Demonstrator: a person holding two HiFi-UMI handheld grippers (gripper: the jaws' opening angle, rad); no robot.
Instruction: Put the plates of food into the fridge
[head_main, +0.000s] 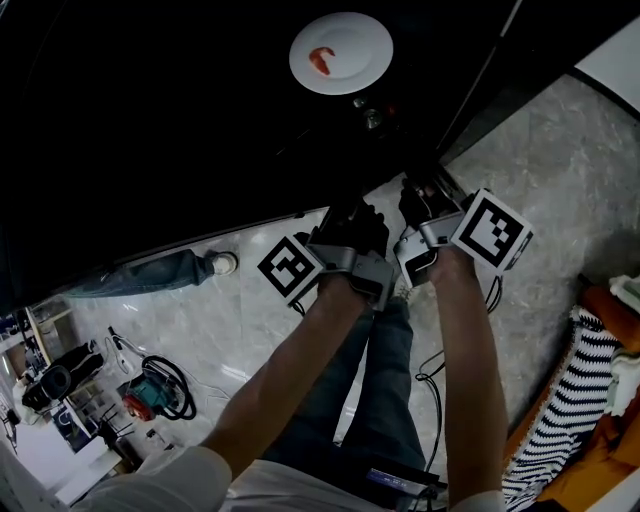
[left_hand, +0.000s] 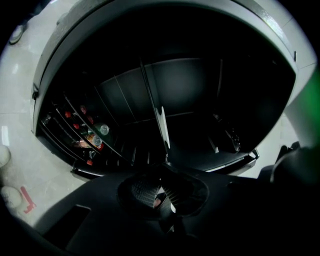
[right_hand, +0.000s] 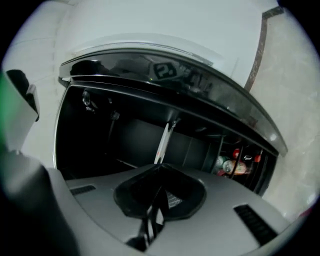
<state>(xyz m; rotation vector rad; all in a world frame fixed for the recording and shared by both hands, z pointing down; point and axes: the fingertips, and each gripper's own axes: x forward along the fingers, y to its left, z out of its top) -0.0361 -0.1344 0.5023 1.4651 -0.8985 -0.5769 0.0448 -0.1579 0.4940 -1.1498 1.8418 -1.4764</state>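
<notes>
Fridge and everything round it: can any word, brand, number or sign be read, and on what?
No text can be read.
Marker cube: black-and-white square pattern, no letters.
Drinks on the railed shelf: labels too small and blurred.
Plate: plain white, no print.

Gear: left tongs (head_main: 352, 222) and right tongs (head_main: 418, 200), grey-and-black housings; white cubes (head_main: 492, 230) printed with black square markers. Black cable (head_main: 430, 376) trailing. Clothing: blue jeans (head_main: 385, 385), white short sleeves (head_main: 170, 482).
</notes>
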